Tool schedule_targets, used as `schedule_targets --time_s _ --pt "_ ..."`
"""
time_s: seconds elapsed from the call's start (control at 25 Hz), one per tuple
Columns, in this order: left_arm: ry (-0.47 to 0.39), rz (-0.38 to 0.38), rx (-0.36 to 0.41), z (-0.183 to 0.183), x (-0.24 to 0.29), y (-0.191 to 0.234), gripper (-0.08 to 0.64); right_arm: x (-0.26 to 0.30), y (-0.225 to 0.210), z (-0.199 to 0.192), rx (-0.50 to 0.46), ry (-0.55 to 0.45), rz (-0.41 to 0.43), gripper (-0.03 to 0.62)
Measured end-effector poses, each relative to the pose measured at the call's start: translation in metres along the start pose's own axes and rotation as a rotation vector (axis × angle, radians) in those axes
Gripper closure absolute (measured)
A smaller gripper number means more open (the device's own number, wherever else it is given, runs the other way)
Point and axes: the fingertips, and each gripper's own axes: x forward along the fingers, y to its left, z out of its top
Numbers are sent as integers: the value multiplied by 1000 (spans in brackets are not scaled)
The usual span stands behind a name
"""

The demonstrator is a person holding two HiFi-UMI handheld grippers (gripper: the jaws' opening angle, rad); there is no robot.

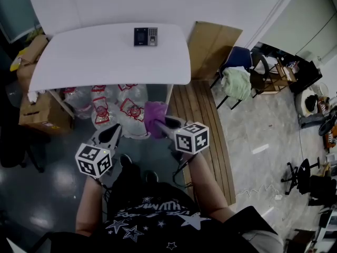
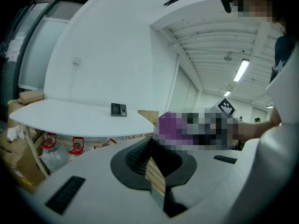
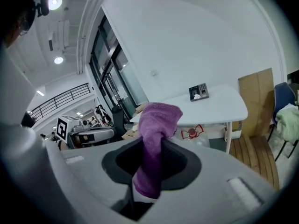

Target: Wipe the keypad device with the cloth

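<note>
The keypad device (image 1: 146,36) is small and black and lies flat near the far edge of a white table (image 1: 79,57). It also shows far off in both gripper views, keypad device (image 2: 118,109) and keypad device (image 3: 198,92). My right gripper (image 1: 164,125) is shut on a purple cloth (image 1: 154,117), well short of the table and above the floor. The cloth (image 3: 156,125) stands bunched up out of the jaws of the right gripper (image 3: 156,146). My left gripper (image 1: 113,136) hangs beside it. In its own view the left gripper (image 2: 150,143) is shut with nothing in it.
Several clear water bottles with red handles (image 1: 102,109) lie under the table. Cardboard boxes (image 1: 39,115) stand at the left. A cardboard sheet (image 1: 210,46) leans at the table's right end. A blue chair (image 1: 237,75) holds a pale green cloth. Wooden planks (image 1: 202,125) cover the floor at the right.
</note>
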Motion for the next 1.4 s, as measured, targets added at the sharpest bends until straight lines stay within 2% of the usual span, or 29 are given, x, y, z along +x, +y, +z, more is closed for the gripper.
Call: schedule_targets --time_s 0.24,0.44,0.72,0.88,1.12,1.4 --pt "-5 -18 -14 19 30 48 552 33 -15 18 -5 32 -37 495" --pt "-20 -61 -3 49 56 91 551 63 -35 57 4 -9 -97 495" --pt "29 -134 -13 62 100 156 552 113 -66 88 45 -8 -175 495" --pt "39 -177 -10 74 122 177 552 130 -85 102 74 -22 -230 495" --pt "55 -245 -19 76 137 212 551 156 -87 107 103 -64 -314 495" --pt "54 -278 -29 87 147 213 551 140 -98 115 128 -73 -378 495"
